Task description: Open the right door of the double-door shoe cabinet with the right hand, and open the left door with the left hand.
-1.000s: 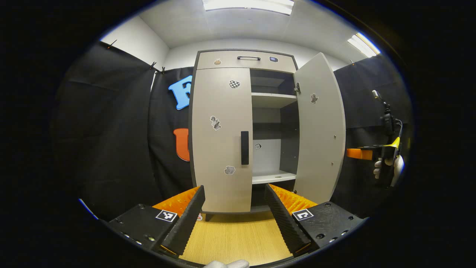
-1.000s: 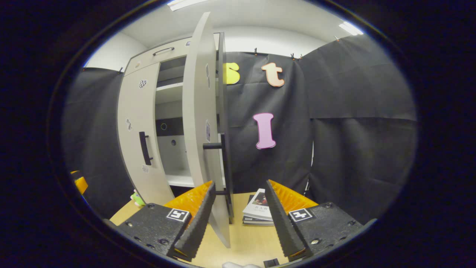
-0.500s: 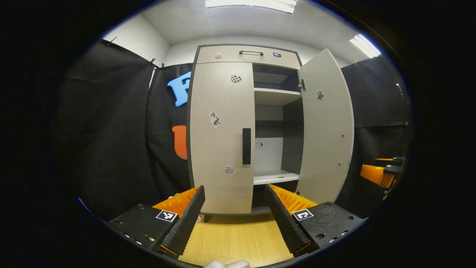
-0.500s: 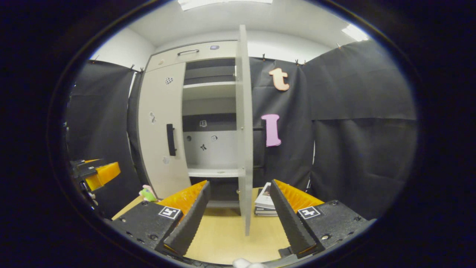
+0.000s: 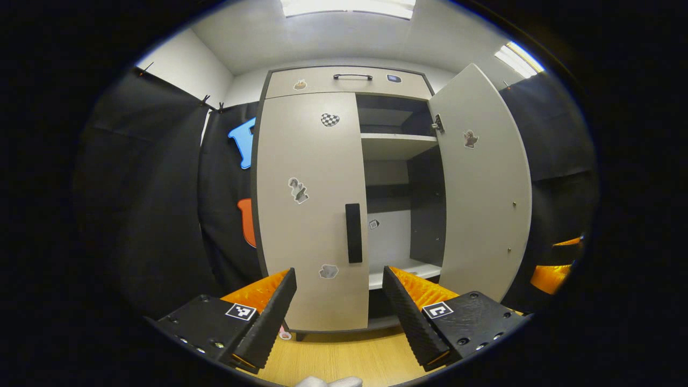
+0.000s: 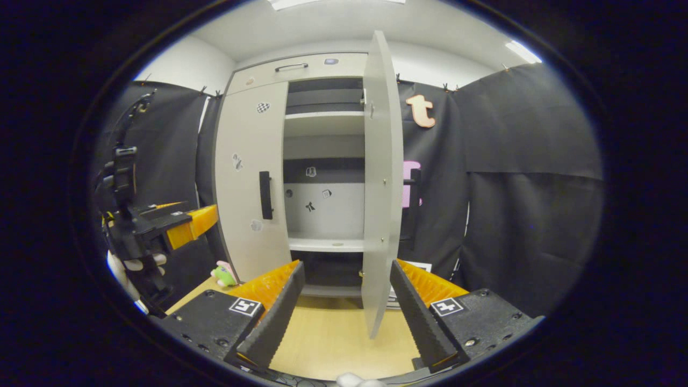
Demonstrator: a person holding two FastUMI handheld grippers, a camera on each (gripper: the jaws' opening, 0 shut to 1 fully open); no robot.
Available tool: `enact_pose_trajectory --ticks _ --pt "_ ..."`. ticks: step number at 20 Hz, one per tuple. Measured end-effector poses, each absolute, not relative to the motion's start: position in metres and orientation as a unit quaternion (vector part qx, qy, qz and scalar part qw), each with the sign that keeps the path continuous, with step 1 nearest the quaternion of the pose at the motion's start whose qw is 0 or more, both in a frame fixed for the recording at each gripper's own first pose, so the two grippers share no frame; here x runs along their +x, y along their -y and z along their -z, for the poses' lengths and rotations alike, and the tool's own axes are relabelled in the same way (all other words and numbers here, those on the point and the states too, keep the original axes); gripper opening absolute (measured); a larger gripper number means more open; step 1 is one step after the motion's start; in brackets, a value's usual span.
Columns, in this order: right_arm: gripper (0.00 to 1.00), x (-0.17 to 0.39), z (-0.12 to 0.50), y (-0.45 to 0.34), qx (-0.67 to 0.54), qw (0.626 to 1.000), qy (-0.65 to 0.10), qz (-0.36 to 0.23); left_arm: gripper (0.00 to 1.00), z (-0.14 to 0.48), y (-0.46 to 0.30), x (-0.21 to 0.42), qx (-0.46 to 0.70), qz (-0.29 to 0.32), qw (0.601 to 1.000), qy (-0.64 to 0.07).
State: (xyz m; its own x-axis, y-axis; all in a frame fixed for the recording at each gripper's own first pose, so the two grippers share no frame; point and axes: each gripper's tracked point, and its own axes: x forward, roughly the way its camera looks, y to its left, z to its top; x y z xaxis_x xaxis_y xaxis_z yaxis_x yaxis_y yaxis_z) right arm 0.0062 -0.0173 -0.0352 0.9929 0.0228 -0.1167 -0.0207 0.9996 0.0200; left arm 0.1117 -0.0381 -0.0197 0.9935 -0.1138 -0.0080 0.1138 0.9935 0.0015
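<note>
Right door point(image 5: 484, 183) now swung wide; right tongs point(image 6: 346, 306) have backed off, apart, empty. Left tongs point(image 5: 338, 312), apart, have closed in on the still-shut left door point(image 5: 309, 209), handle point(image 5: 353, 233) next.

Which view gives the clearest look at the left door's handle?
The left gripper view: the left door's handle sits near centre, facing the camera, between the open left gripper. The right gripper view shows it smaller and off to the side.

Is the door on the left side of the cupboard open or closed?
Closed. The left door lies flat against the cupboard, its handle untouched, while the right door is swung out, showing the shelves.
</note>
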Motion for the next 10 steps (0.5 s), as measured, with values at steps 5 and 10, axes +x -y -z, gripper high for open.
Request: enact_pose_trajectory --ticks 5,10 --pt "0.98 0.015 0.031 0.018 0.008 0.998 -0.063 0.002 0.96 0.012 0.059 0.186 -0.001 0.063 0.998 0.016" --pt "0.99 0.018 0.030 0.031 -0.008 0.997 -0.069 0.024 0.96 0.023 0.076 0.253 0.003 0.061 0.998 0.010"
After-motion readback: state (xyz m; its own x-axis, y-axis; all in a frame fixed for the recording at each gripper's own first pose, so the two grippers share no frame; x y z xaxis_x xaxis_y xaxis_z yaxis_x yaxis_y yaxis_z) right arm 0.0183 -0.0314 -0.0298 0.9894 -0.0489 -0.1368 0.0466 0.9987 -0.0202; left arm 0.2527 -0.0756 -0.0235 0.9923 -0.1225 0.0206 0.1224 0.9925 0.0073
